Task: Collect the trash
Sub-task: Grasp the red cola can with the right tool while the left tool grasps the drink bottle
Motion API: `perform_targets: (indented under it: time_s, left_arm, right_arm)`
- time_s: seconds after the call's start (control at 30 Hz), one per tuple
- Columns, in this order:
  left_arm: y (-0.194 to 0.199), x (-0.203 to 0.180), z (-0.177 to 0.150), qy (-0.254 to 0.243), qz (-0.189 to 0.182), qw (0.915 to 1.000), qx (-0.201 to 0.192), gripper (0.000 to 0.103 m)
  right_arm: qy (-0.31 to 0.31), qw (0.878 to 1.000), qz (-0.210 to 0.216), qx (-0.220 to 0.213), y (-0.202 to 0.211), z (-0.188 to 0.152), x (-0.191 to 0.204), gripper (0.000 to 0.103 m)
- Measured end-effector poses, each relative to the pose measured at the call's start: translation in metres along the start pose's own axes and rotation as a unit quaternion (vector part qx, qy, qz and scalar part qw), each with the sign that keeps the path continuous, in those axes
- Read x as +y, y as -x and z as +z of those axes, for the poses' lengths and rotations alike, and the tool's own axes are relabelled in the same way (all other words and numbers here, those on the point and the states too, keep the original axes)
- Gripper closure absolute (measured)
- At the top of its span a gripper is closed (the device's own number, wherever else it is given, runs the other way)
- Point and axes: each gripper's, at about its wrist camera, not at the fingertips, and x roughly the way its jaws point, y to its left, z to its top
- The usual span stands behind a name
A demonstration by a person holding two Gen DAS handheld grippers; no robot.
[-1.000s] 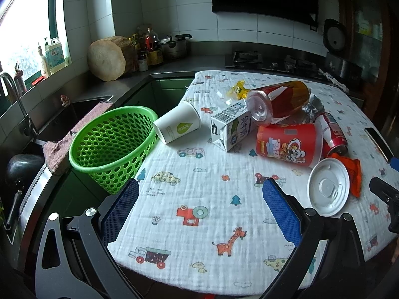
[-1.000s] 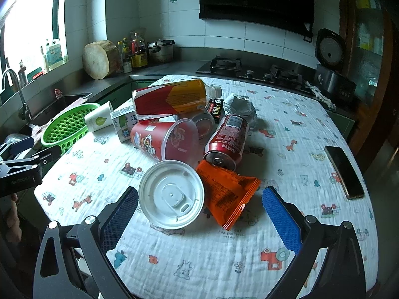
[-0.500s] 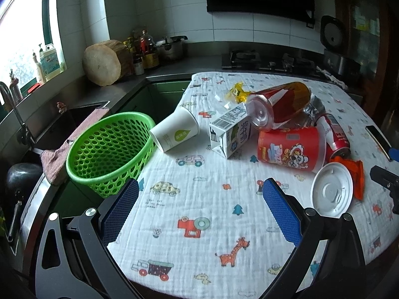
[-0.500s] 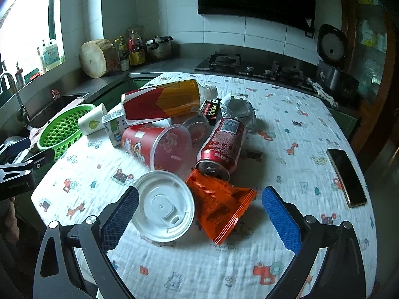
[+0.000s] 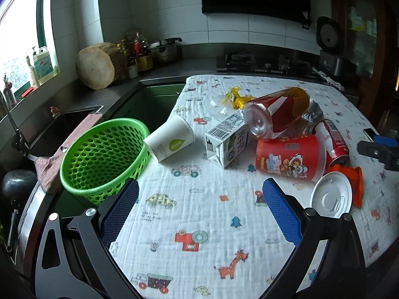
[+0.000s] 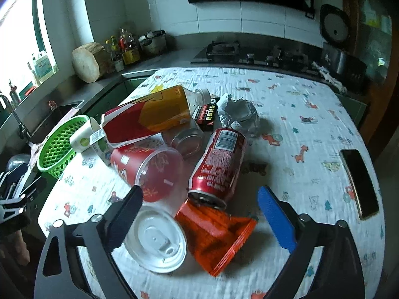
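Observation:
A green basket (image 5: 99, 159) stands at the table's left edge, also in the right wrist view (image 6: 58, 144). Trash lies in a pile: a white paper cup (image 5: 170, 140), a milk carton (image 5: 228, 143), a red-and-amber bottle (image 5: 276, 113), a red plastic cup (image 6: 147, 169), a red can (image 6: 219, 164), a white lid (image 6: 157, 240), an orange wrapper (image 6: 217, 234) and crumpled foil (image 6: 239, 114). My left gripper (image 5: 197, 211) is open and empty, short of the carton. My right gripper (image 6: 199, 214) is open and empty, over the lid, wrapper and can.
A black phone (image 6: 359, 182) lies near the table's right edge. A sink (image 5: 49, 129) with a pink cloth (image 5: 64, 149) sits left of the basket. A stove (image 6: 249, 52), bottles (image 5: 134, 54) and a round wooden block (image 5: 96, 68) line the counter behind.
My right gripper has moved forward and down over the lid, wrapper and can. My left gripper has shifted slightly, and the pile sits closer in its view. Both stay open.

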Motion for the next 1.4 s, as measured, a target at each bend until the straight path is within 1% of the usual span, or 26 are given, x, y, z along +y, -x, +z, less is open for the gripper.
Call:
perform_targets:
  time_s: [0.1,0.27,0.4,0.57,0.7,0.8,0.87,0.93,1.0,1.2,1.33,1.4]
  left_arm:
    - [-0.002,-0.001,0.007,-0.001,-0.01,0.9999,-0.003,0.005]
    - [-0.003,-0.007,0.023,-0.012,-0.021,0.9996,-0.015,0.005]
    - [-0.004,-0.013,0.035,-0.025,-0.03,0.999,-0.024,0.005]
    - [-0.007,-0.031,0.052,-0.059,-0.043,0.9967,-0.036,0.005]
    - [-0.016,-0.047,0.065,-0.089,-0.047,0.9943,-0.037,0.005]
    - [-0.027,-0.061,0.073,-0.111,-0.057,0.9916,-0.036,0.005]
    - [-0.038,-0.069,0.079,-0.125,-0.062,0.9898,-0.028,0.005]
    - [-0.047,-0.076,0.083,-0.137,-0.075,0.9874,-0.022,0.005]
    - [-0.059,-0.082,0.09,-0.148,-0.077,0.9858,-0.015,0.005]
    - [-0.093,-0.089,0.103,-0.155,-0.104,0.9824,0.013,0.006]
    - [-0.108,-0.097,0.11,-0.169,-0.128,0.9769,0.027,0.007]
    - [-0.116,-0.104,0.112,-0.184,-0.141,0.9721,0.038,0.009]
  right_arm:
    - [-0.002,1.0,-0.002,0.015,-0.011,0.01,-0.005,0.018]
    - [-0.007,0.999,-0.004,0.044,-0.033,0.026,-0.015,0.026]
    - [-0.011,0.998,-0.004,0.068,-0.049,0.035,-0.02,0.03]
    - [-0.02,0.995,0.001,0.097,-0.069,0.041,-0.027,0.033]
    - [-0.035,0.992,0.012,0.117,-0.084,0.043,-0.034,0.035]
    - [-0.039,0.991,0.015,0.128,-0.091,0.044,-0.037,0.036]
    - [-0.041,0.99,0.018,0.135,-0.096,0.045,-0.037,0.036]
    - [-0.042,0.989,0.022,0.141,-0.101,0.045,-0.038,0.037]
    - [-0.04,0.988,0.022,0.144,-0.104,0.045,-0.038,0.037]
    - [-0.043,0.987,0.026,0.155,-0.113,0.047,-0.039,0.037]
    - [-0.041,0.986,0.027,0.159,-0.117,0.049,-0.039,0.037]
    - [-0.04,0.986,0.029,0.162,-0.12,0.051,-0.038,0.037]
